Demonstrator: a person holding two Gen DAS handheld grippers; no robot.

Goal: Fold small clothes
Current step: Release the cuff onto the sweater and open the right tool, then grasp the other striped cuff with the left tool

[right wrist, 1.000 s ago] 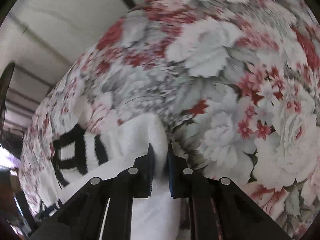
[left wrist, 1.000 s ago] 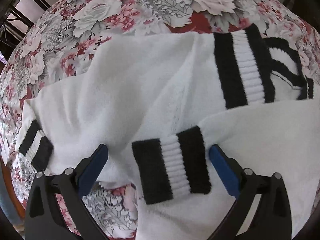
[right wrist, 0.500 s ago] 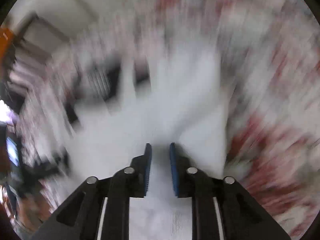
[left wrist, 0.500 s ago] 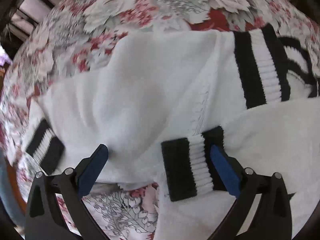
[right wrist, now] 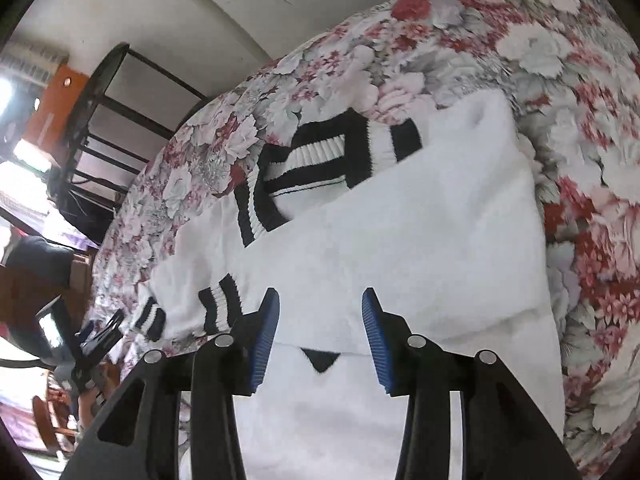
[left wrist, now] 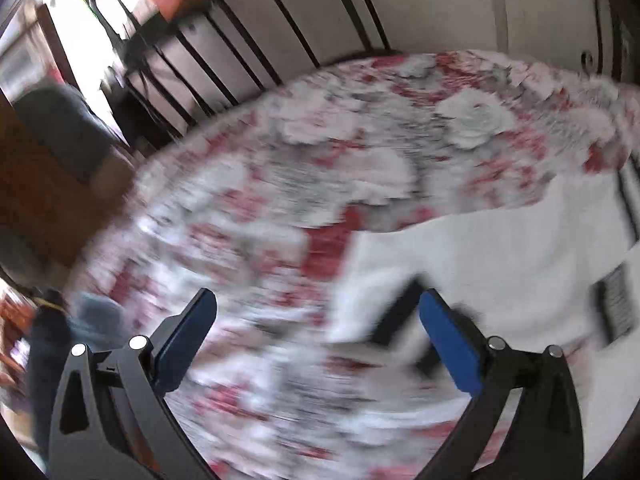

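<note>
A white sweater with black-and-white striped collar and cuffs lies partly folded on a floral bedspread. My right gripper is open and empty just above the folded white body. In the blurred left wrist view the sweater lies at the right. My left gripper is open and empty over the bedspread, its right finger near a dark cuff. The left gripper also shows small in the right wrist view, at the bed's left edge.
A black metal bed frame with bars runs behind the bed, against a white wall. Brown furniture and a dark seat stand to the left of the bed. The bedspread extends right of the sweater.
My right gripper has let go of the white fabric and opened, the sweater side now folded over. My left gripper has swung left, off the striped cuff, toward the bed's edge.
</note>
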